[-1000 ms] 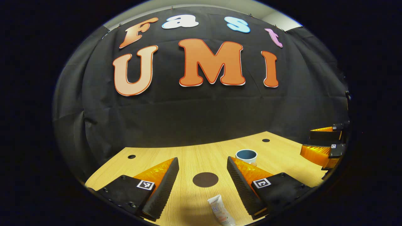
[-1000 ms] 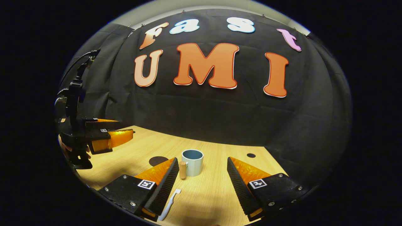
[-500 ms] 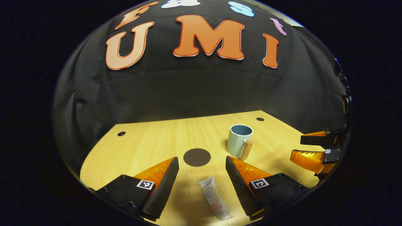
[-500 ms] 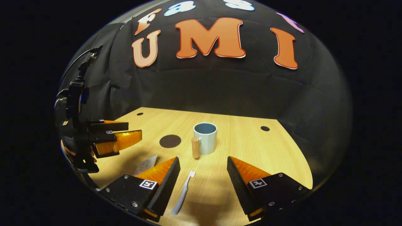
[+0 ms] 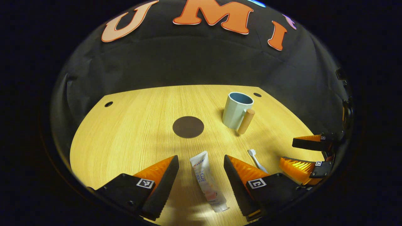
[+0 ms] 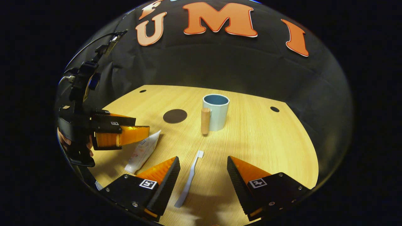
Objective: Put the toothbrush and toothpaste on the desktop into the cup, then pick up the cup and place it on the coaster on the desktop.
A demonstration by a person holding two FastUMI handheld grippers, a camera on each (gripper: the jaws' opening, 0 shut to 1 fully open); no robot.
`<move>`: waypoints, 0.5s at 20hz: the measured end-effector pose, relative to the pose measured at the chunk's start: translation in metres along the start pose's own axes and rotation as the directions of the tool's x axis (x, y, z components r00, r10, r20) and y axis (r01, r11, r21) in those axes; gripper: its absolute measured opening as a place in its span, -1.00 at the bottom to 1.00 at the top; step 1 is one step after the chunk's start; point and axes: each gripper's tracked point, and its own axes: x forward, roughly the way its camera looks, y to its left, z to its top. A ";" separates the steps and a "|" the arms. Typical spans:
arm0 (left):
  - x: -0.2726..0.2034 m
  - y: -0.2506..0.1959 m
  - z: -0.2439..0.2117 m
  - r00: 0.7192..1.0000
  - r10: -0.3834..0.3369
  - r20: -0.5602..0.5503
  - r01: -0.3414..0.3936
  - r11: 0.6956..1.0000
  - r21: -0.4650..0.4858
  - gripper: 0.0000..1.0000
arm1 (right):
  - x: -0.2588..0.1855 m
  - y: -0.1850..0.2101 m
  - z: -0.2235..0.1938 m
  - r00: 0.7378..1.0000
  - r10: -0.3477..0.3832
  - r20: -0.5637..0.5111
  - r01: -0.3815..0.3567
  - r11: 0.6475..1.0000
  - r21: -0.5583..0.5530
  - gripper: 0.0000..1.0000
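Note:
A white toothpaste tube (image 5: 207,181) lies flat on the wooden desktop (image 5: 132,125), between the open fingers of my left gripper (image 5: 201,163), untouched. A white toothbrush (image 6: 189,179) lies between the open fingers of my right gripper (image 6: 203,164), bristle end pointing away toward the cup. The pale blue cup (image 6: 215,112) with a wooden handle stands upright farther back. A dark round coaster (image 5: 188,126) lies left of the cup (image 5: 236,109). The toothbrush head (image 5: 255,158) peeks out beside my left gripper's right finger. The left gripper (image 6: 125,133) hovers over the toothpaste (image 6: 142,151) in the right gripper view.
Small dark holes (image 5: 108,104) mark the desktop's far corners. Black cloth walls stand close behind the desk. The right gripper (image 5: 306,155) hangs at the right edge of the left gripper view. A hand (image 6: 64,142) holds the left gripper.
Both grippers have tilted down and drawn nearer the desktop. The toothpaste and toothbrush now sit farther up between their fingers. Nothing was taken hold of.

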 end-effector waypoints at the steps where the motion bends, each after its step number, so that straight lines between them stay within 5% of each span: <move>1: 0.003 -0.001 -0.001 1.000 -0.003 -0.014 0.003 1.000 -0.007 0.84 | 0.003 0.003 -0.003 1.000 0.002 -0.023 -0.002 1.000 0.001 0.82; 10: 0.020 -0.007 -0.046 0.990 -0.012 -0.140 0.007 0.999 -0.038 0.77 | 0.012 0.022 -0.010 0.989 0.011 -0.150 -0.008 1.000 0.019 0.30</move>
